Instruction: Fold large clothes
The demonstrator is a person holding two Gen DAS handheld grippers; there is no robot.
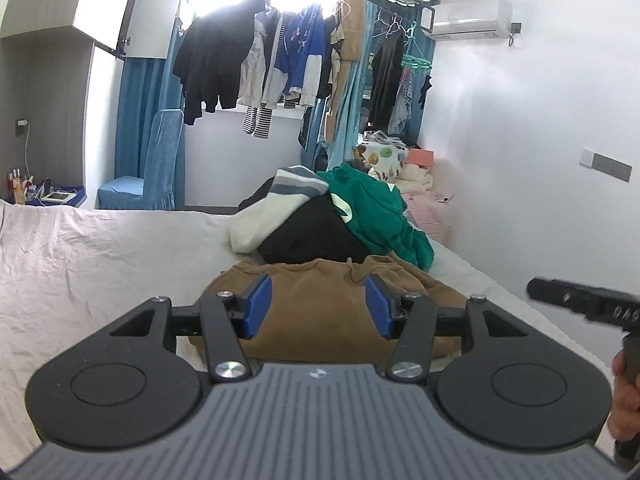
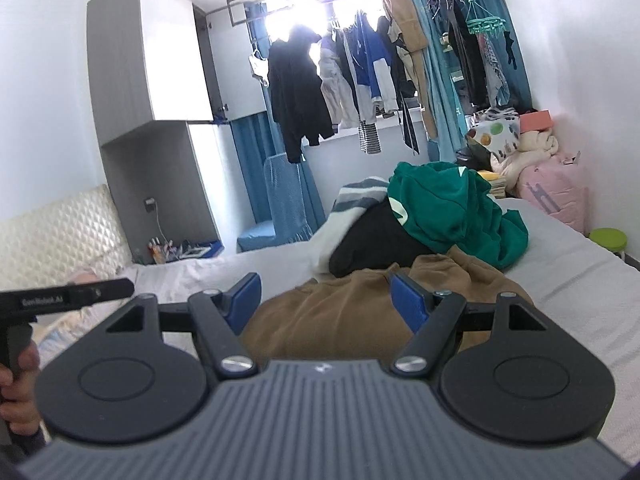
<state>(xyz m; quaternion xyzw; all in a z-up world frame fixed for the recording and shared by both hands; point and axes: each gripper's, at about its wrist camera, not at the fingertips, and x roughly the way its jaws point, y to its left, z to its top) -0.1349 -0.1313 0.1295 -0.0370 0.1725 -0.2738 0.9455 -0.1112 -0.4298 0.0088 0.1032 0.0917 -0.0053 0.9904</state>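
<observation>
A brown garment [image 1: 320, 312] lies bunched on the white bed [image 1: 100, 256], just ahead of both grippers; it also shows in the right wrist view [image 2: 332, 320]. Behind it sits a pile: a green hoodie [image 1: 372, 216] [image 2: 452, 212], a black garment [image 1: 312, 236] [image 2: 376, 248] and a white and grey striped one [image 1: 276, 208] [image 2: 352, 204]. My left gripper [image 1: 319, 306] is open and empty above the brown garment's near edge. My right gripper [image 2: 326, 302] is open and empty over the same garment, right of the left one.
Clothes hang on a rail [image 1: 280, 60] before the bright window. A blue-covered chair [image 1: 156, 168] stands past the bed's far side. Pink bedding and boxes [image 2: 552, 184] pile at the right wall, beside a green stool [image 2: 608, 240]. A padded headboard [image 2: 52, 232] lies left.
</observation>
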